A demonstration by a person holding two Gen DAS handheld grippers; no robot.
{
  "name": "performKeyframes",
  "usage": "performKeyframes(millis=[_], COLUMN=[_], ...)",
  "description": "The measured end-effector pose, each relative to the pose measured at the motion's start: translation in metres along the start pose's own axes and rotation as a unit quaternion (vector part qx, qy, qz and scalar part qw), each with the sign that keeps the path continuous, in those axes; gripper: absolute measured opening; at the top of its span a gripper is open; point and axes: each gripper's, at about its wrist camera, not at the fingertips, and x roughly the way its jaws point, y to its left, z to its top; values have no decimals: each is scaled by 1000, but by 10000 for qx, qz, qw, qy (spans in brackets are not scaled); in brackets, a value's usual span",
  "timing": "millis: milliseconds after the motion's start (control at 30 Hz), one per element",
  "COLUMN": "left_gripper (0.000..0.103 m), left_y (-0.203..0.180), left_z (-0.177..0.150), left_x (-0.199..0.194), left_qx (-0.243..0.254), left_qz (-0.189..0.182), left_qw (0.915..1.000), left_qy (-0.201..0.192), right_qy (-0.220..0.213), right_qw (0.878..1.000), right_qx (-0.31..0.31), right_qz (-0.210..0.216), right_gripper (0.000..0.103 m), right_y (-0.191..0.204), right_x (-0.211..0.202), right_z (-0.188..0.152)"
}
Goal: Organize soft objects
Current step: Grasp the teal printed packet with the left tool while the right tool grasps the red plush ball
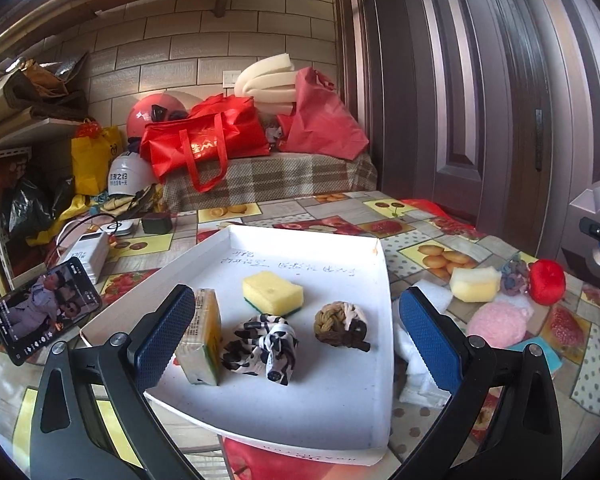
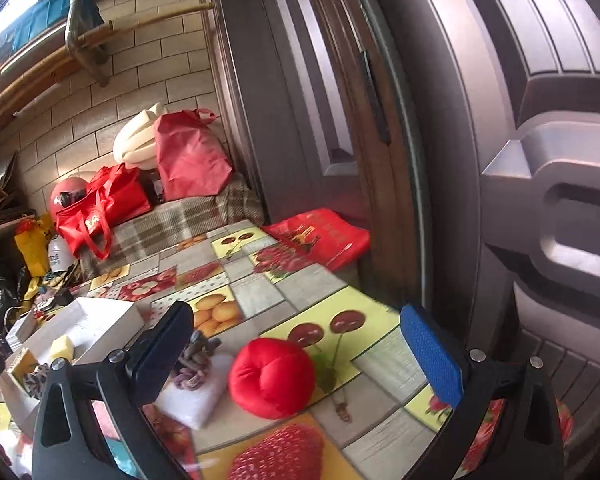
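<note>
On the bench nearest us, our right gripper (image 2: 296, 354) stands with its jaws released and wide apart, nothing between them yet. The red plush ball (image 2: 272, 376) lies just ahead, between the two blue pads, a little nearer the left one and touching neither. We judge this the step in hand: taking the ball to join the others. To do it well, we should centre the jaws on the ball, lower until the pads flank its middle, and close gently, since the stuffing will likely squash and could slip out. Just to the left, a knotted purple rope toy (image 2: 196, 360) rests on a white foam block (image 2: 198, 404); we should keep the left pad from catching it.

Our left gripper (image 1: 296, 332) also hangs released, above the white tray (image 1: 340, 408). In the tray lie a wrapped sponge (image 1: 202, 336) touching or nearly touching the left pad, a black-and-white cloth knot (image 1: 264, 350), a brown braided knot (image 1: 342, 326), and farther back a yellow sponge (image 1: 273, 293). Beyond the tray, on the bench, wait a pale foam piece (image 1: 474, 284) and a pink puff (image 1: 496, 324).
</note>
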Motion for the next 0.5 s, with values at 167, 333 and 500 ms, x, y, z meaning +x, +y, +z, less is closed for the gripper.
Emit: performKeyframes(millis=[167,333,500], left_gripper=[103,103,103], left_y=[64,123,123], left_z=[9,-5,-6], left_x=[-49,-78,-72], left_qx=[-1261,-2504,-2545], left_qz=[374,703,720], left_qw=[9858,9546,9554], left_qy=[-1044,-1454,-1317], right_qy=[-46,48,-69], right_qw=[9996,9991,9995], right_qx=[278,418,323], right_qz=[-13,8,-21], right_gripper=[103,103,103], right_y=[-14,-19,-16], right_x=[2,5,2], right_z=[1,1,1])
